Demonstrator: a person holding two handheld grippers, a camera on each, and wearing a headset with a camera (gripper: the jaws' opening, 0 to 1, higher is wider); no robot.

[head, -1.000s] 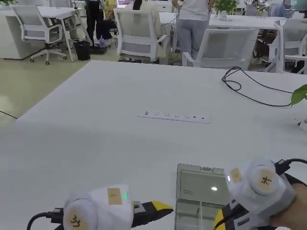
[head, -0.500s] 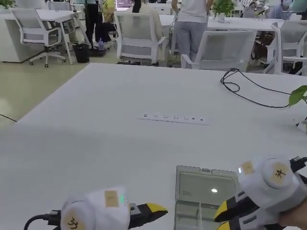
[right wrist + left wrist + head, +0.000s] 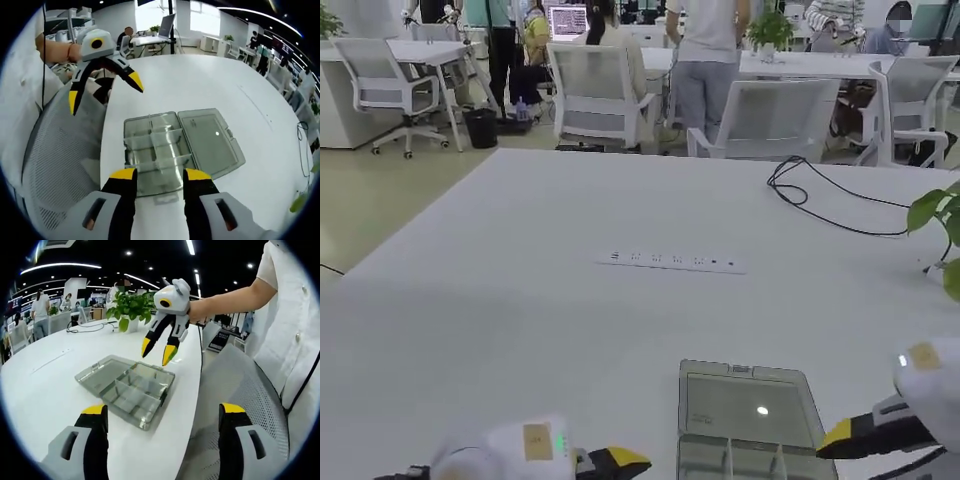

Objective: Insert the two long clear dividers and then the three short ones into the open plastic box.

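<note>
Spreading across most of the head view, the white bench point(image 3: 520, 330) carries the open plastic box point(image 3: 748, 405) near its front edge, close to the person. Beyond the bench stand pale office chairs point(image 3: 595, 90). The box lies with its lid point(image 3: 210, 135) folded flat beside the tray point(image 3: 152, 150). The left tool point(image 3: 163, 410) hovers at the bench's front edge, off to one side of the box, its jaws spread wide with nothing between them. The right tool point(image 3: 160, 175) hangs in the air close to the tray, jaws parted and likewise gripping nothing. Clear dividers point(image 3: 159, 136) already stand inside the tray, splitting it into compartments; their number is hard to make out. A black cable point(image 3: 772, 186) loops on the far right of the bench, and a small socket strip point(image 3: 670, 261) sits at mid-bench.
</note>
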